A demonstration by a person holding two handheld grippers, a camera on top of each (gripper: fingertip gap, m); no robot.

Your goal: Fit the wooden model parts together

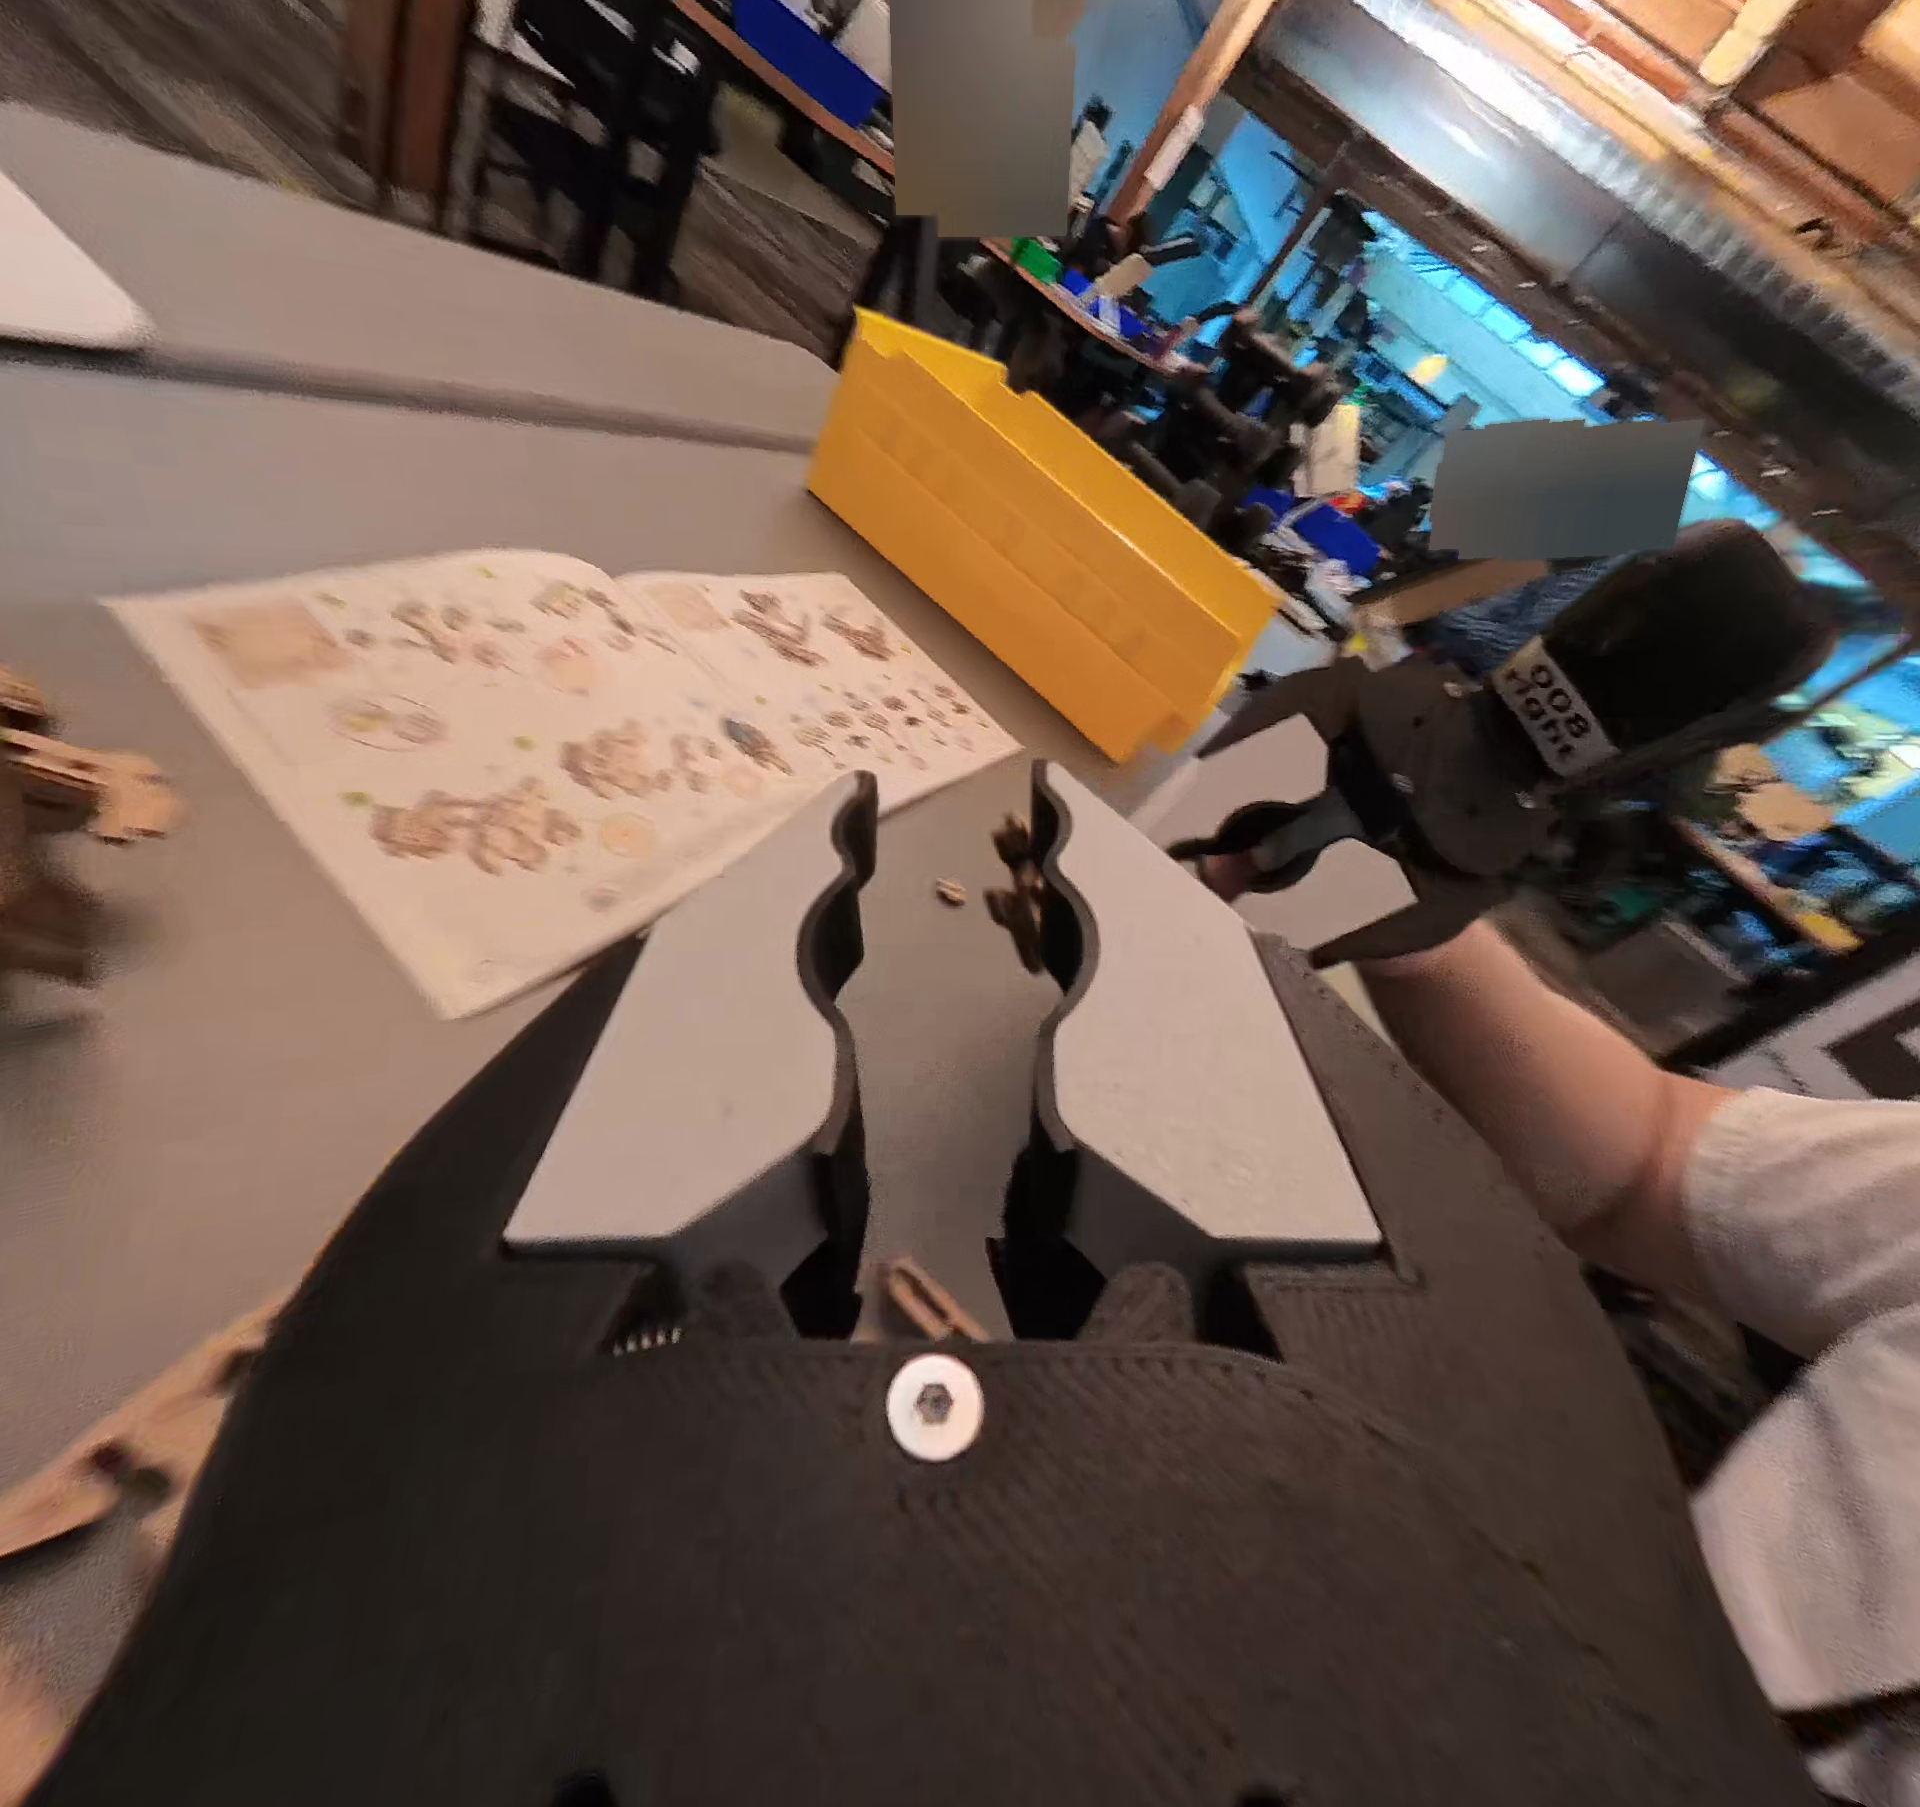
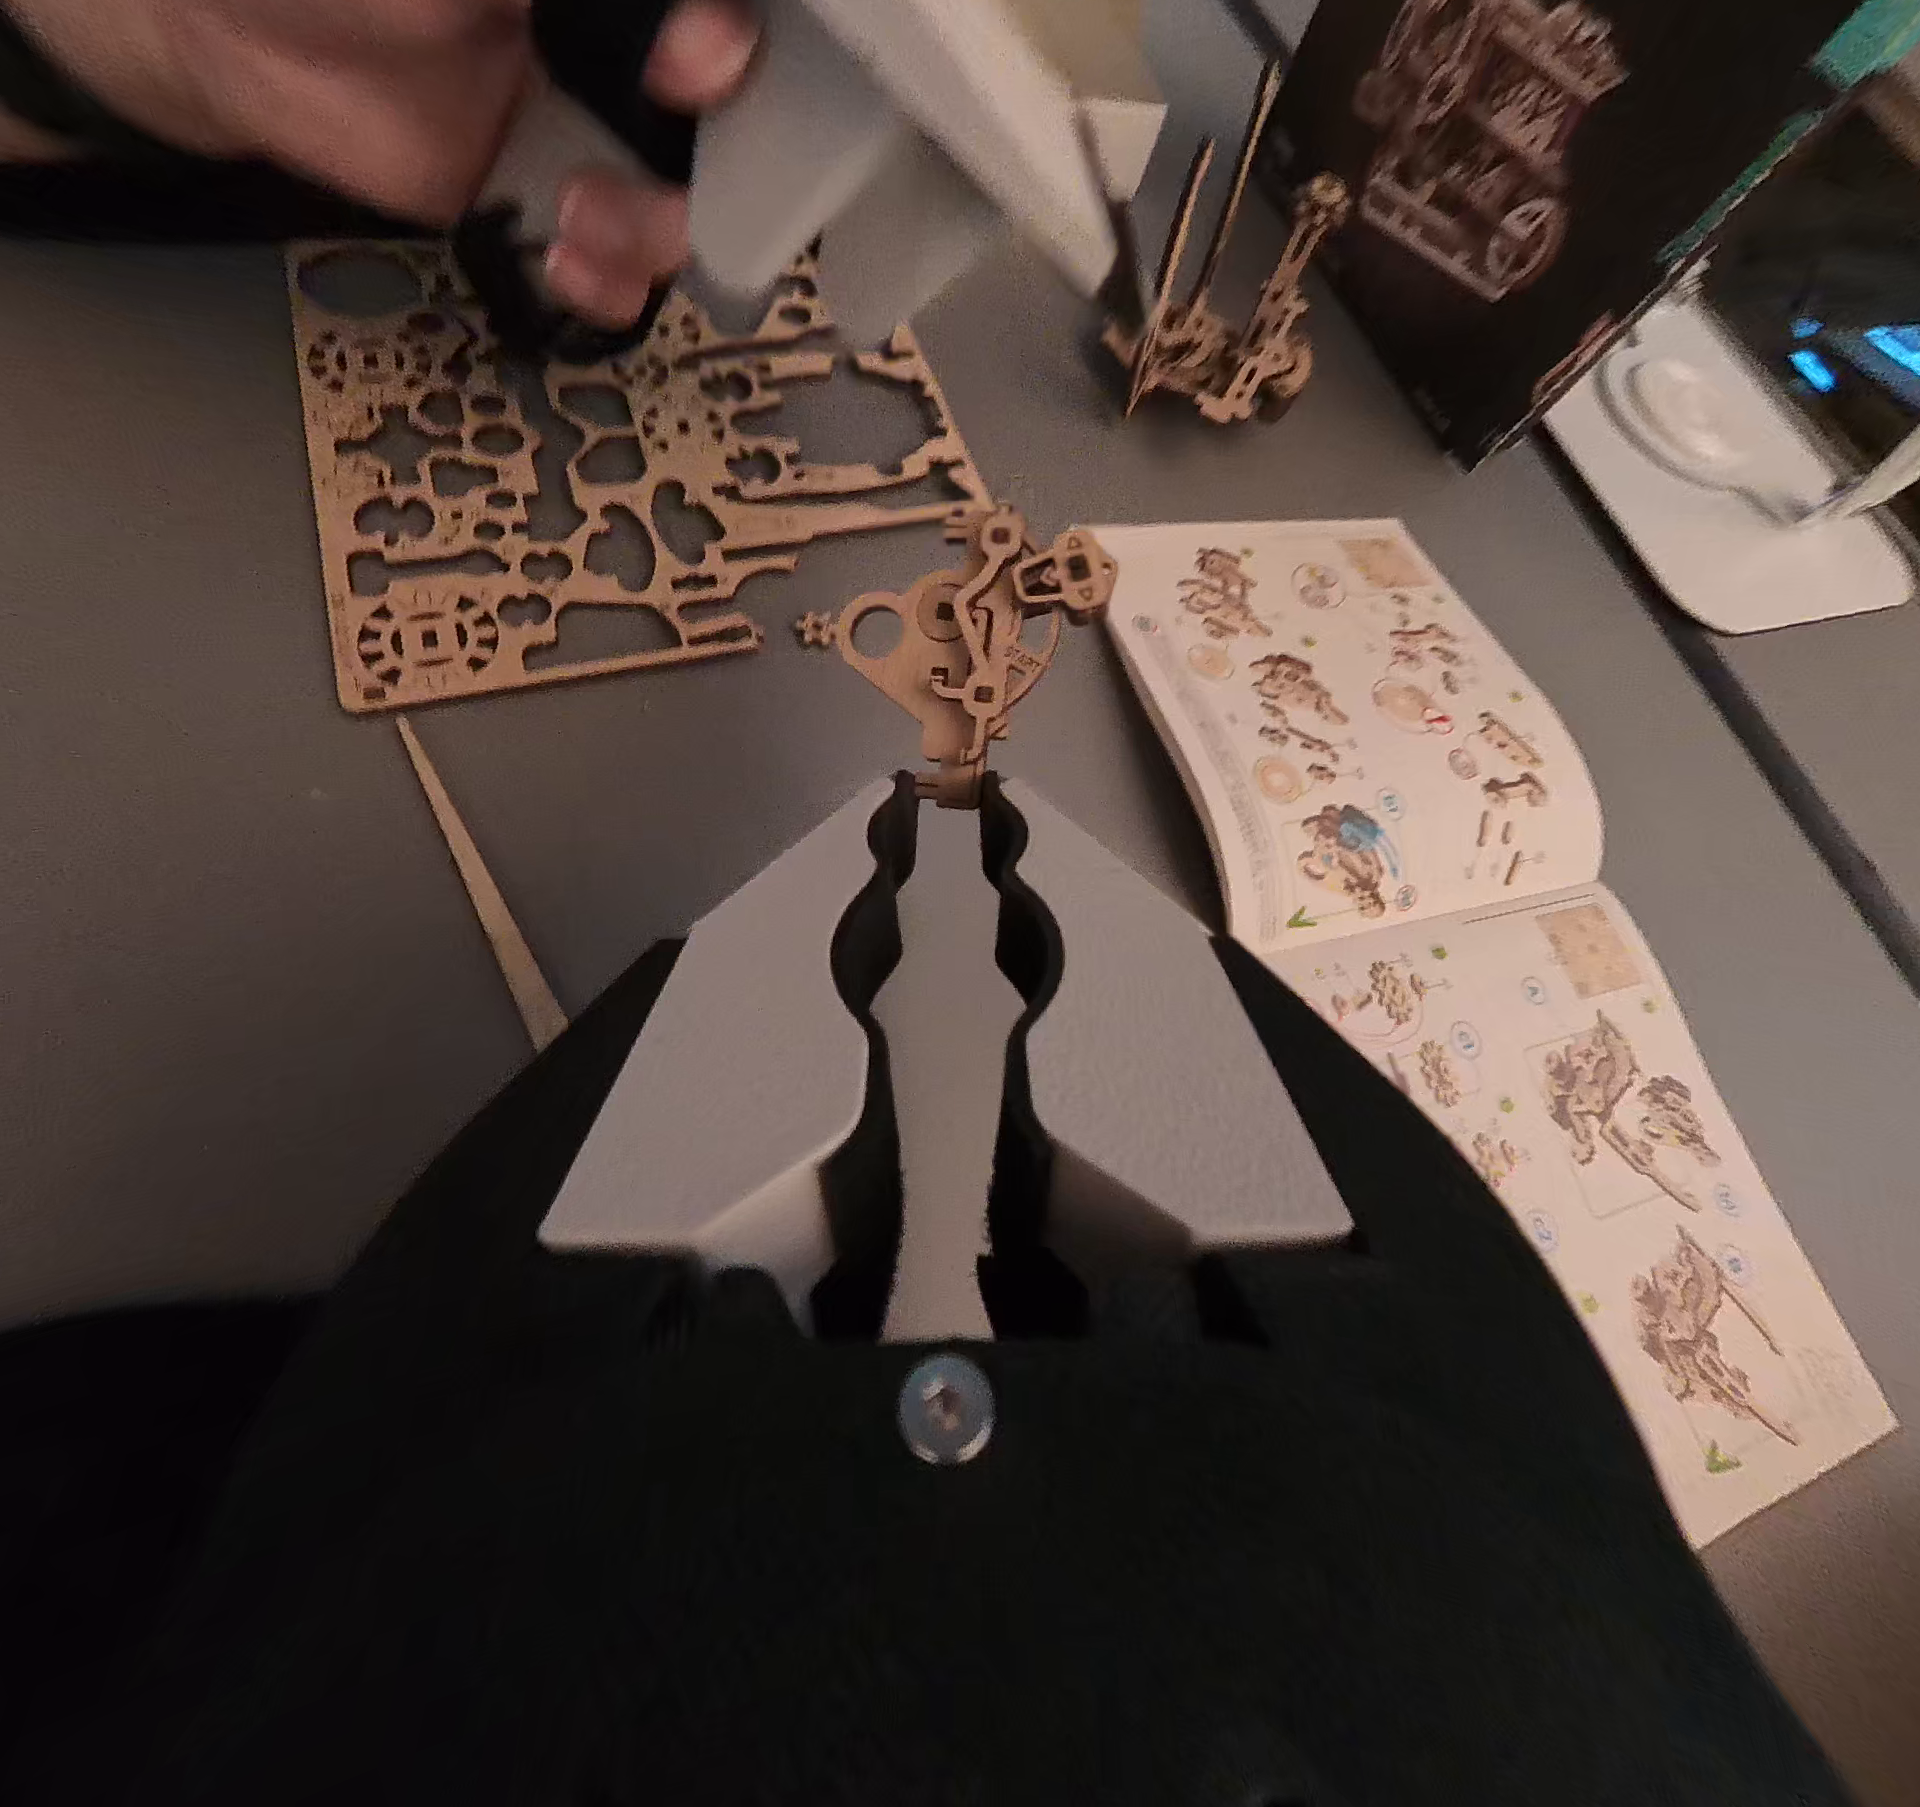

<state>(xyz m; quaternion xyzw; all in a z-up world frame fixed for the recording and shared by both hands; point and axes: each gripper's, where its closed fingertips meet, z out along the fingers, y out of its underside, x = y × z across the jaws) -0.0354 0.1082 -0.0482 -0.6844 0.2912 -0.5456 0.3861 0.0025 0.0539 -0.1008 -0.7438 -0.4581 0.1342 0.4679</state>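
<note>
In the right wrist view the right gripper (image 2: 945,789) fills the lower half of the frame, its two pale fingers tapering up to the centre, where the tips pinch the lower tab of a small wooden assembly (image 2: 961,635); this piece, a round disc with linked arms and a small block at its upper right, stands up out of the tips at mid-frame above the grey table (image 2: 208,926). Left of it, in the upper left, a punched-out wooden parts sheet (image 2: 582,500) lies flat, and a thin wooden strip (image 2: 478,874) runs diagonally below that sheet toward the gripper body. The left gripper (image 2: 883,147), blurred, sits at the top centre with a hand (image 2: 312,32) around it in the upper left corner; from here I cannot tell its jaw state. A partly built wooden model (image 2: 1216,344) stands at upper right of centre, just beside a dark product box (image 2: 1507,147). An open instruction booklet (image 2: 1403,926) lies along the right side. In the left wrist view the left gripper (image 1: 951,812) has its jaws spread with a clear gap, nothing between them; the table shows through, with small wooden bits (image 1: 1013,884) lying near the right finger. A yellow bin (image 1: 1039,542) sits above centre, the booklet to the left, and the right gripper at the right edge
</note>
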